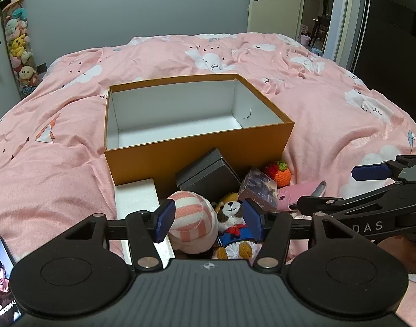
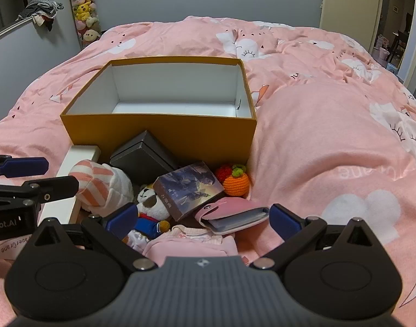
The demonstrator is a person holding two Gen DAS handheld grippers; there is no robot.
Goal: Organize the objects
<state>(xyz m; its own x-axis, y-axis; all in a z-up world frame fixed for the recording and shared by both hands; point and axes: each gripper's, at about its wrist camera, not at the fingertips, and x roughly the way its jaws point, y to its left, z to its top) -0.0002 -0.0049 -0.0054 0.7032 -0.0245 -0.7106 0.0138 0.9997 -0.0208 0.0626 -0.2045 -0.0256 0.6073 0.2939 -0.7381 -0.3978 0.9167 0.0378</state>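
Note:
An open, empty orange box (image 1: pixel 202 147) (image 2: pixel 158 130) sits on the pink bed. In front of it lies a pile: a pink-striped plush (image 1: pixel 192 223) (image 2: pixel 98 184), a dog plush (image 1: pixel 232 215) (image 2: pixel 150 207), a dark grey box (image 1: pixel 208 174) (image 2: pixel 145 158), a picture card box (image 1: pixel 258 190) (image 2: pixel 188 188), a pink card wallet (image 1: pixel 300 193) (image 2: pixel 232 215), a crochet orange (image 1: pixel 280 175) (image 2: pixel 236 182). My left gripper (image 1: pixel 209 218) is open, its pads around the striped plush and dog. My right gripper (image 2: pixel 202 220) is open above the wallet and dog.
A white foam block (image 1: pixel 138 199) (image 2: pixel 71 177) lies left of the pile. A folded pink cloth (image 2: pixel 191 242) lies under my right gripper. A tube of plush toys (image 1: pixel 17 41) stands by the far wall. A phone (image 1: pixel 2 278) is at the lower left.

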